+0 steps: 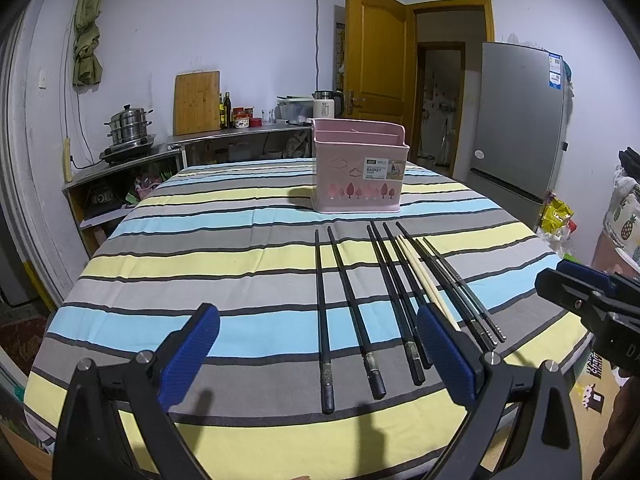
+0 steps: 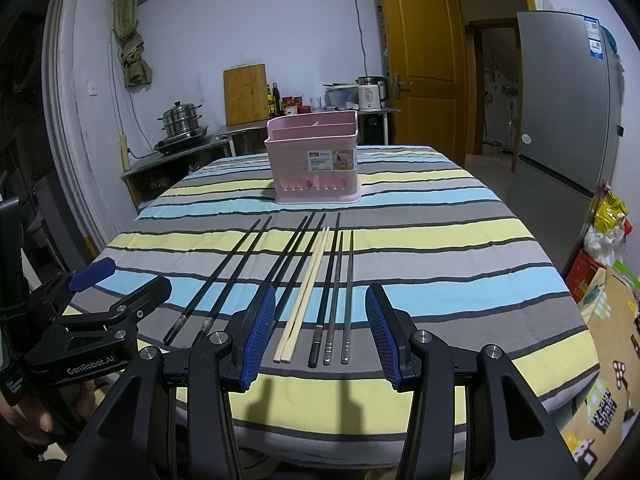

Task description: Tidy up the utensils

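Note:
Several chopsticks lie side by side on the striped tablecloth: black ones [image 1: 348, 300] [image 2: 228, 272], a pale wooden pair [image 1: 426, 280] [image 2: 306, 292] and dark metal-tipped ones [image 1: 460, 288] [image 2: 340, 292]. A pink utensil basket [image 1: 358, 166] [image 2: 314, 158] stands upright beyond them. My left gripper [image 1: 320, 354] is open and empty, hovering above the near ends of the black chopsticks. My right gripper [image 2: 320, 336] is open and empty above the near ends of the wooden and metal-tipped ones. Each gripper also shows in the other view: the right gripper [image 1: 588, 292], the left gripper [image 2: 108, 284].
The table [image 1: 180, 248] is round with its near edge just below the grippers. Behind it stand a counter with a steel pot [image 1: 128, 124], a cutting board [image 1: 196, 102], bottles and a kettle [image 2: 372, 92]. A fridge [image 1: 520, 120] and an orange door [image 1: 376, 52] are at the right.

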{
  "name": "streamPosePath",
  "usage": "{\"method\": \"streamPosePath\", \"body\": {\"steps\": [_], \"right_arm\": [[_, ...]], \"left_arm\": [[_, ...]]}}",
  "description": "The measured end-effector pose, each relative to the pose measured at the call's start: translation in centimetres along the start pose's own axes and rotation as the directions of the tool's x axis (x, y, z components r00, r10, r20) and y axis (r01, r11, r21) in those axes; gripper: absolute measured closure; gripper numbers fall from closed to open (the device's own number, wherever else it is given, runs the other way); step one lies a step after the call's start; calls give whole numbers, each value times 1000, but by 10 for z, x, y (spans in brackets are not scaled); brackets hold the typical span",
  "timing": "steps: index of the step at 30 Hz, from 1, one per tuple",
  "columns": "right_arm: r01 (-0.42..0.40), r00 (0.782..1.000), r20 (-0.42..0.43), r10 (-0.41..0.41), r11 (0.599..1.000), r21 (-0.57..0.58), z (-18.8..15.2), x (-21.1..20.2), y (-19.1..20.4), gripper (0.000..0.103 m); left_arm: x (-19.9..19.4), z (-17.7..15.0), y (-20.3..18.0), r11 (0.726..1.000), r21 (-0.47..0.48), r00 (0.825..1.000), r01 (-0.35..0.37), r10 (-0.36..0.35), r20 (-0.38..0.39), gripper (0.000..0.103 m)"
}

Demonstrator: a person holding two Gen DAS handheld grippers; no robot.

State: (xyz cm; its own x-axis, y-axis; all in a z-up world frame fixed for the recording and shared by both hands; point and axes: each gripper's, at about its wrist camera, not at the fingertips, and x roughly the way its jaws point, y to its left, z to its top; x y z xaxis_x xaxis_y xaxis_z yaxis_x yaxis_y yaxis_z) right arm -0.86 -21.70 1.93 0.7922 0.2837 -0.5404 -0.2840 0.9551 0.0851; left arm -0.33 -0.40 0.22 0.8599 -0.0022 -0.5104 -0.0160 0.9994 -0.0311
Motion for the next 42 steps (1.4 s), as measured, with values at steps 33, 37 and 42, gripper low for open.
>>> {"method": "streamPosePath", "body": {"steps": [33, 37, 42], "right_arm": [[-2, 1000, 0, 2, 1000, 2, 0, -3, 1, 55], [-3, 1000, -2, 3, 1000, 1, 0, -4, 1, 55], [-2, 1000, -1, 2, 1000, 2, 0, -4, 1, 55]], "left_arm": [[1, -1, 0, 1000, -1, 1000, 8, -8, -3, 3], [1, 0, 0, 1000, -2, 1000, 9, -9, -2, 3], [1, 0, 0, 1000, -2, 1000, 8, -8, -2, 3]]}}
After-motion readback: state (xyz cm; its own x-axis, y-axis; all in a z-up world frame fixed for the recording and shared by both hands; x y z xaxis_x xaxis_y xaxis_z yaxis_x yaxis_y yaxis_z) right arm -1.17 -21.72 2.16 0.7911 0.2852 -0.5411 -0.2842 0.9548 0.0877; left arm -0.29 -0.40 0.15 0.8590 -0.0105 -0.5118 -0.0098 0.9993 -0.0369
